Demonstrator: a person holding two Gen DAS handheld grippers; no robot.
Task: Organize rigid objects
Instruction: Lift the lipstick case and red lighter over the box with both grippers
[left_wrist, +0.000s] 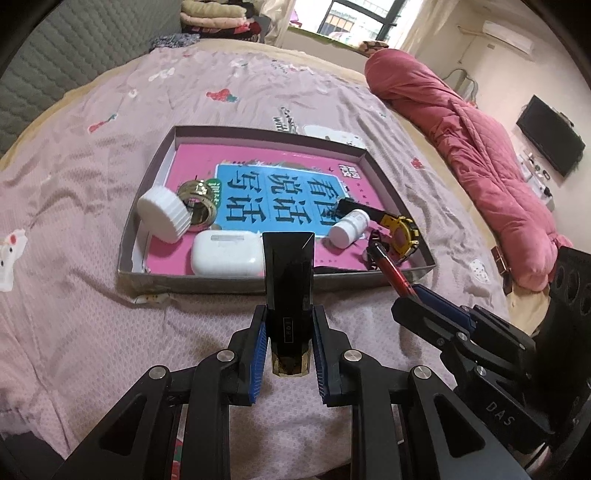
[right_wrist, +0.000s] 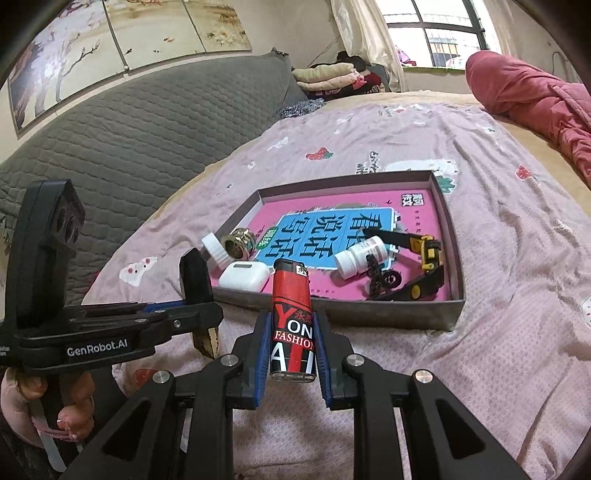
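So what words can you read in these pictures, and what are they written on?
"YON", "FASHION": on the red lighter held in the right gripper.
"GenRobot.AI": on the side of the left gripper.
"DAS": on the right gripper's body, in the left wrist view.
Big Chinese characters: on the pink book in the box, upside down.
Marks on the black lighter: too small to read.

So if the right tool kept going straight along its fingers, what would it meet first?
Probably the near wall of the shallow box: the right tool points down at it, and the red lighter it grips would touch first. Depth is uncertain; it might clear the rim.
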